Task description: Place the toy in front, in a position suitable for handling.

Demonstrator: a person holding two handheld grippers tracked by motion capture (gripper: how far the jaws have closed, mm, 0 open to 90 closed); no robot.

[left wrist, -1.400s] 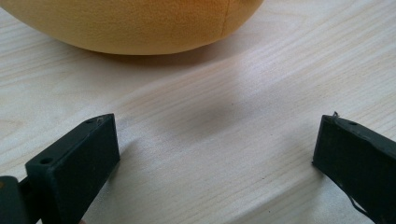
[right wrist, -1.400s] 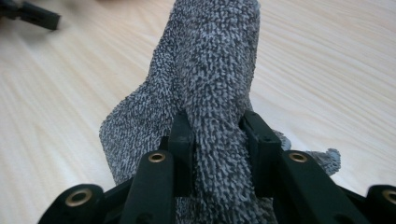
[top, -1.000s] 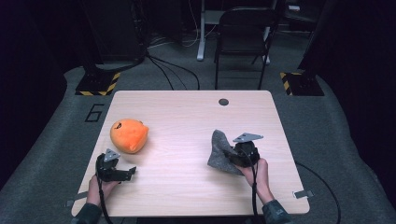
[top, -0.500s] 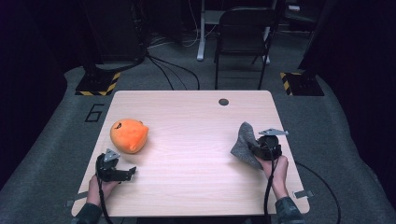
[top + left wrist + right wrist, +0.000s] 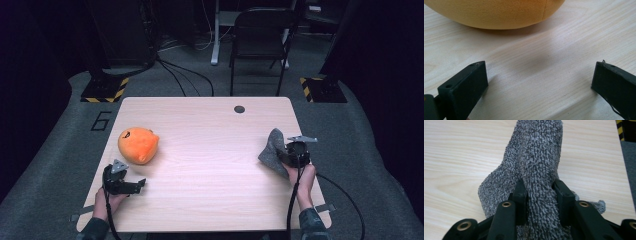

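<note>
A grey shaggy cloth (image 5: 272,149) (image 5: 534,167) is bunched up near the right edge of the wooden table (image 5: 210,130). My right gripper (image 5: 289,155) (image 5: 540,192) is shut on it, both pads pressing into a thick fold. An orange plush toy (image 5: 138,144) (image 5: 496,12) lies on the left side of the table. My left gripper (image 5: 134,185) (image 5: 539,82) rests on the wood just in front of the toy, jaws wide apart with bare table between them.
A small dark round grommet (image 5: 239,109) sits near the table's far edge. A dark chair (image 5: 260,35) stands behind the table. Yellow-black floor markers (image 5: 105,89) lie at both far corners. The table's right edge is close to the right gripper.
My right gripper has carried the grey cloth to the right, from mid-table toward the right edge. The left gripper and the orange toy have stayed where they were.
</note>
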